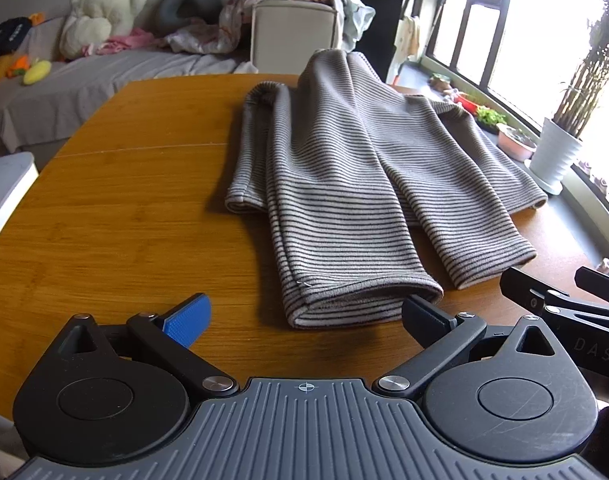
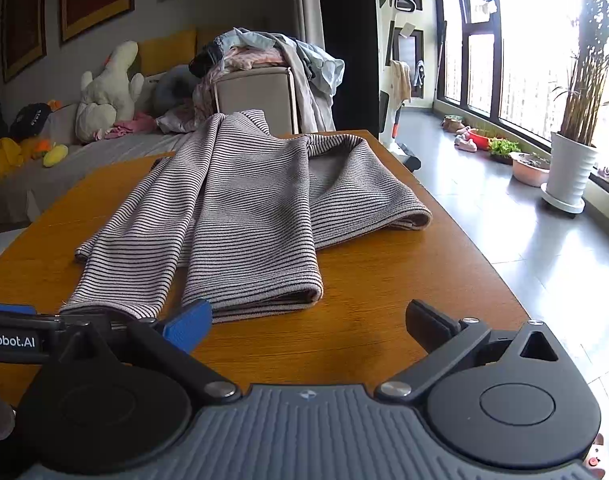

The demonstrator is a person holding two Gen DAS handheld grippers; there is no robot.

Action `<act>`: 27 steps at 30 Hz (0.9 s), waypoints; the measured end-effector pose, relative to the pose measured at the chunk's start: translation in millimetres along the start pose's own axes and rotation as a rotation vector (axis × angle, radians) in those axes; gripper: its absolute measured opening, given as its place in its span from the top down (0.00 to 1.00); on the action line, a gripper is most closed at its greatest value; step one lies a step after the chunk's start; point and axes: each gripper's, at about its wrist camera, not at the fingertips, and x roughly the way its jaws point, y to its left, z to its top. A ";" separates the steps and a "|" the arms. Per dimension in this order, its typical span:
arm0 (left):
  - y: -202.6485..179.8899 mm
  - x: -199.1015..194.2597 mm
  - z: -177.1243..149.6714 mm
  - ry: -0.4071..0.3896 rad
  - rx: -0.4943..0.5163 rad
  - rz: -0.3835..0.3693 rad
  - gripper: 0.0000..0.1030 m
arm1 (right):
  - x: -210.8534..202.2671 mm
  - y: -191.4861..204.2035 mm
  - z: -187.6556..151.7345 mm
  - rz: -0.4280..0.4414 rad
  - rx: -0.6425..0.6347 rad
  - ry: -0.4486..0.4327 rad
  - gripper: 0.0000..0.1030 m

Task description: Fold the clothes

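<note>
A grey striped garment [image 1: 344,168] lies partly folded on the wooden table [image 1: 124,208], its two long sleeves laid toward me. My left gripper [image 1: 304,320] is open just short of the nearer sleeve end [image 1: 364,300], nothing between its fingers. In the right wrist view the same striped garment [image 2: 244,208] spreads across the table [image 2: 364,320]. My right gripper [image 2: 308,320] is open too, its blue finger [image 2: 188,324] close to the right-hand sleeve's cuff [image 2: 264,300]. The other gripper's body [image 2: 16,336] shows at the left edge.
Behind the table stand a sofa with plush toys [image 1: 100,12] and a box heaped with clothes [image 1: 292,32]. To the right are the table edge, a tiled floor [image 2: 524,240], a white planter [image 2: 568,172] and windows. A white stool [image 1: 4,184] is at left.
</note>
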 end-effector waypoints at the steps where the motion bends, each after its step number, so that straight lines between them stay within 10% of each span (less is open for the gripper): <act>1: -0.1 0.0 -0.5 -0.001 0.001 0.000 0.00 | 0.3 -0.3 0.3 0.000 0.002 0.001 0.00; 27: -2.6 3.6 0.3 0.008 0.024 0.019 0.00 | 2.5 -3.8 -1.3 0.001 0.012 0.025 0.00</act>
